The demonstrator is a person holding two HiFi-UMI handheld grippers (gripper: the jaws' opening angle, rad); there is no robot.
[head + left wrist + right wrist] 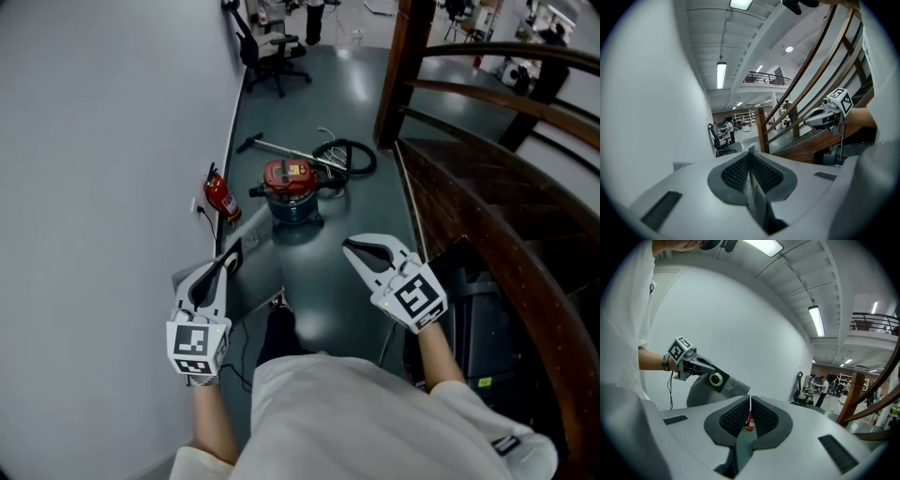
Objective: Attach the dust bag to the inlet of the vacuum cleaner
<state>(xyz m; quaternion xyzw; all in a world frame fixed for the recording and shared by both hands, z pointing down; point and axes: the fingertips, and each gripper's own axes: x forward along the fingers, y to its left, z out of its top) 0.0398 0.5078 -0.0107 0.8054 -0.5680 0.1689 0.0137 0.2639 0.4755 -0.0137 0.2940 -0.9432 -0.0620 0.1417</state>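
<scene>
The red vacuum cleaner (291, 187) stands on the dark floor ahead, its black hose (349, 155) coiled behind it. My left gripper (228, 260) is shut on the dust bag (258, 277), a grey bag with a black card collar (716, 379) that has a round hole. In the left gripper view the bag's thin edge (757, 197) shows between the closed jaws (750, 161). My right gripper (349, 246) is shut with nothing in it, held level to the right of the bag. Both grippers are well short of the vacuum cleaner.
A red fire extinguisher (220, 197) leans by the white wall (94, 141) left of the vacuum cleaner. A wooden staircase with curved rails (487, 216) runs along the right. A black office chair (272, 52) stands far back. A dark box (478, 319) sits beside my right arm.
</scene>
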